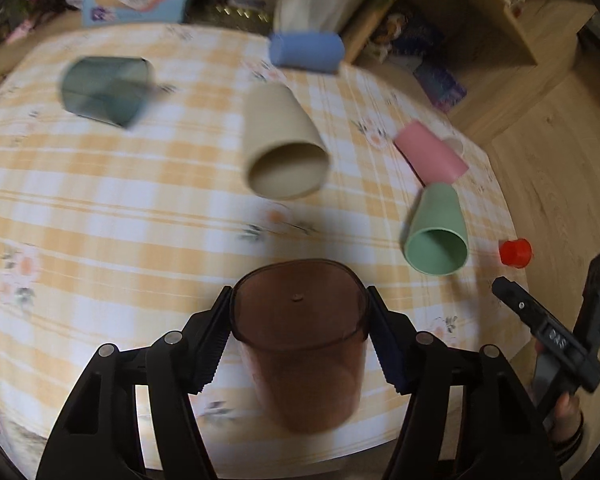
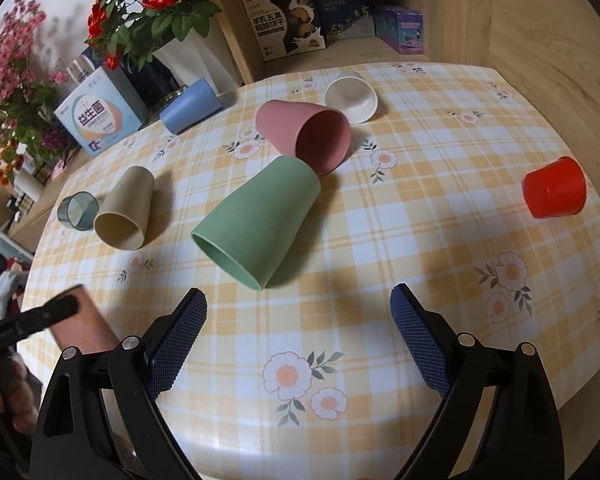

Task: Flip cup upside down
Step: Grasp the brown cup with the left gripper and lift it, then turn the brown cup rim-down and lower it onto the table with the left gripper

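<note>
- The left gripper (image 1: pixel 298 336) has its fingers (image 1: pixel 212 340) closed on the brown translucent cup (image 1: pixel 300 332), base end toward the camera, at the near edge of the table (image 1: pixel 100 220).
- The right gripper (image 2: pixel 298 336) hovers over the table with its fingers (image 2: pixel 180 336) spread wide, holding nothing.
- Lying on their sides: a beige cup (image 2: pixel 126 208), a green cup (image 2: pixel 260 220) touching a pink cup (image 2: pixel 308 136), a blue cup (image 2: pixel 190 106).
- A red cup (image 2: pixel 556 186) sits near the table's right edge.

Both wrist views overlook, seemingly closely, table (image 2: pixel 420 208).
</note>
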Action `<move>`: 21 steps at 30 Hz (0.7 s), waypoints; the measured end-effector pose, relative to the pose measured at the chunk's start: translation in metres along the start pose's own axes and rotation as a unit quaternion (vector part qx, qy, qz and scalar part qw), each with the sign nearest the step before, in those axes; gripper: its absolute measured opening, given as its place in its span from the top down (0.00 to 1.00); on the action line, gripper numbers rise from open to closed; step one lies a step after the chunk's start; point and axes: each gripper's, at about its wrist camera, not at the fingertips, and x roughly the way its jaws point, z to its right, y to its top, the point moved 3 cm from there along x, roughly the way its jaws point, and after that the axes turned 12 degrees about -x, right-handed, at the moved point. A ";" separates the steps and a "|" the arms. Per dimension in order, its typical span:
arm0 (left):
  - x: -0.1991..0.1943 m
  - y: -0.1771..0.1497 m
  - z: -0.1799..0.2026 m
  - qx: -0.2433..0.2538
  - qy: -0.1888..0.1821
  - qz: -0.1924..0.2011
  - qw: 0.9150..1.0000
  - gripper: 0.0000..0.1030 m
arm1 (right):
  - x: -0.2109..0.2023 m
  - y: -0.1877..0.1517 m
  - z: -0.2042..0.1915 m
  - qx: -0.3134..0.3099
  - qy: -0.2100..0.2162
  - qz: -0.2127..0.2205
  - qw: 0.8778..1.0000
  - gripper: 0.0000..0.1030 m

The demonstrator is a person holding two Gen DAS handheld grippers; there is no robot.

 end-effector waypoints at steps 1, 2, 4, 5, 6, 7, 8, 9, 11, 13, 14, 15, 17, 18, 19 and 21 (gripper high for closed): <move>-0.006 0.001 -0.006 -0.002 0.003 0.008 1.000 0.40 | 0.001 0.000 -0.002 -0.002 0.000 -0.002 1.000 0.13; -0.013 0.001 -0.013 -0.005 0.007 0.017 1.000 0.40 | 0.001 0.000 -0.004 -0.004 0.000 -0.002 1.000 0.13; -0.026 0.003 -0.028 -0.011 0.018 0.039 0.999 0.41 | 0.001 0.000 -0.007 -0.009 0.001 -0.003 1.000 0.13; -0.032 0.005 -0.036 -0.015 0.024 0.050 0.998 0.41 | 0.001 0.000 -0.009 -0.011 0.002 -0.004 1.000 0.13; -0.036 0.006 -0.042 -0.018 0.028 0.057 0.998 0.41 | 0.001 0.001 -0.011 -0.013 0.001 -0.004 1.000 0.13; -0.041 0.009 -0.050 -0.024 0.035 0.067 0.997 0.41 | 0.001 0.001 -0.013 -0.016 0.001 -0.005 1.000 0.13; -0.045 0.011 -0.056 -0.029 0.039 0.074 0.996 0.41 | 0.001 0.001 -0.015 -0.017 0.000 -0.005 1.000 0.13; -0.050 0.015 -0.065 -0.037 0.045 0.081 0.995 0.41 | 0.001 0.001 -0.016 -0.019 0.000 -0.005 1.000 0.13; -0.056 0.019 -0.077 -0.046 0.057 0.095 0.993 0.41 | 0.000 0.002 -0.019 -0.023 -0.001 -0.005 1.000 0.13; -0.060 0.023 -0.088 -0.050 0.070 0.107 0.991 0.41 | -0.001 0.002 -0.021 -0.025 -0.003 -0.005 1.000 0.13; -0.061 0.025 -0.092 -0.053 0.077 0.112 0.989 0.41 | -0.001 0.002 -0.021 -0.026 -0.004 -0.006 1.000 0.13; -0.062 0.027 -0.097 -0.056 0.084 0.118 0.988 0.41 | -0.001 0.001 -0.022 -0.025 -0.005 -0.007 1.000 0.13; -0.063 0.029 -0.104 -0.056 0.095 0.123 0.986 0.41 | -0.001 0.001 -0.022 -0.026 -0.004 -0.009 1.000 0.13; -0.063 0.029 -0.105 -0.054 0.099 0.126 0.986 0.41 | -0.001 0.001 -0.023 -0.026 -0.005 -0.010 1.000 0.13; -0.063 0.029 -0.107 -0.052 0.105 0.128 0.985 0.41 | -0.002 0.002 -0.024 -0.027 -0.005 -0.010 1.000 0.13; -0.061 0.029 -0.108 -0.049 0.108 0.130 0.984 0.41 | -0.002 0.002 -0.025 -0.030 -0.006 -0.010 0.999 0.13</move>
